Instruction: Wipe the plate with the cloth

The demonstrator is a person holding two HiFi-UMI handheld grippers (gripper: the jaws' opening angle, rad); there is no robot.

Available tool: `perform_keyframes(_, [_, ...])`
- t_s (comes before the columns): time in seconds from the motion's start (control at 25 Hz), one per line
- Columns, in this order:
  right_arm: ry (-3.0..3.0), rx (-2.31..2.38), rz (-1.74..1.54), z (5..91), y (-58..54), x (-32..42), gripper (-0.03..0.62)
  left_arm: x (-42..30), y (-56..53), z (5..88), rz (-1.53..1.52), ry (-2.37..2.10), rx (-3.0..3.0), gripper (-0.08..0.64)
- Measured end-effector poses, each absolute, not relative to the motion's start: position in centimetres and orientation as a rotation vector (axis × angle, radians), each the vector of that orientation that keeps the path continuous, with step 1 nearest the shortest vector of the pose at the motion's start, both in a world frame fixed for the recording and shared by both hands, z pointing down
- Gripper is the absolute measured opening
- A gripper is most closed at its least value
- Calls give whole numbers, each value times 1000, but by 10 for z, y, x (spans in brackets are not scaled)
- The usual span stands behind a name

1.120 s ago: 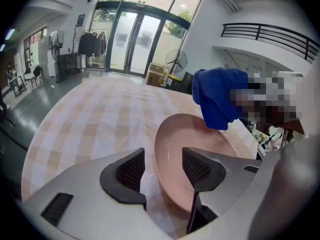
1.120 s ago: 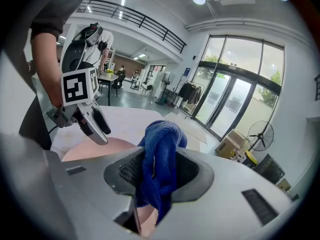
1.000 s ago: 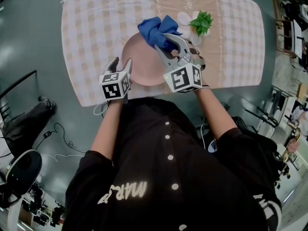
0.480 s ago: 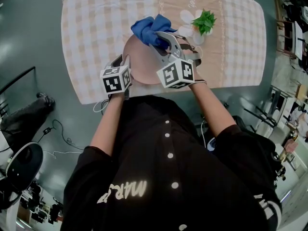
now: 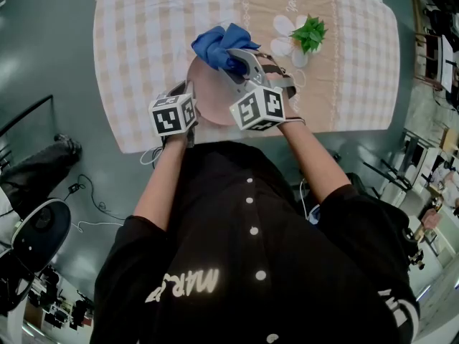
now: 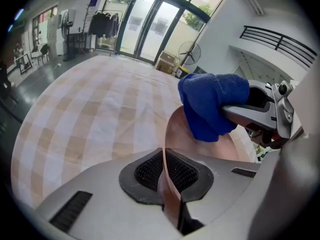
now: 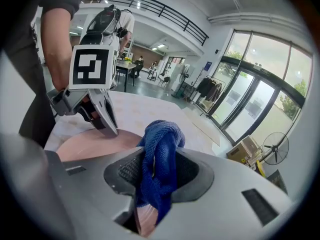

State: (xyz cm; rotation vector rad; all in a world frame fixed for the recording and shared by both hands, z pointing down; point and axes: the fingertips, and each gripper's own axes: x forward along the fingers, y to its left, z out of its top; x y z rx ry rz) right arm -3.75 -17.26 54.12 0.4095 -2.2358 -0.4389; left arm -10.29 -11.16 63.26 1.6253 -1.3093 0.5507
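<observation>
Our left gripper [image 6: 164,171] has just closed its jaws on the near rim of the plate [image 5: 214,97]. Our right gripper [image 7: 152,179] clamps the cloth [image 5: 219,45] in its jaws. The cloth is bunched over the plate's far edge, ahead-right of the left jaws; we judge the wipe sweeps back toward them.

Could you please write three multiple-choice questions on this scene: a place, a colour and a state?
1. Where does the potted plant stand?
A. on the floor
B. on the tablecloth, beyond the plate
C. on a chair
2. What colour is the cloth?
A. white
B. blue
C. green
3. What is the left gripper doing?
A. hanging open
B. gripping the cloth
C. gripping the plate's rim
Answers:
1 B: the head view shows it on the tablecloth past the plate.
2 B: both gripper views show it blue.
3 C: its jaws, just closed, pinch the pink rim.
</observation>
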Motion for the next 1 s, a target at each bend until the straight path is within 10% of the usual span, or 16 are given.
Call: perform_keyframes(1.0, [-2260,288,-208,595,-169,-76,121,-103,-111,634,575,-1293,1622,31])
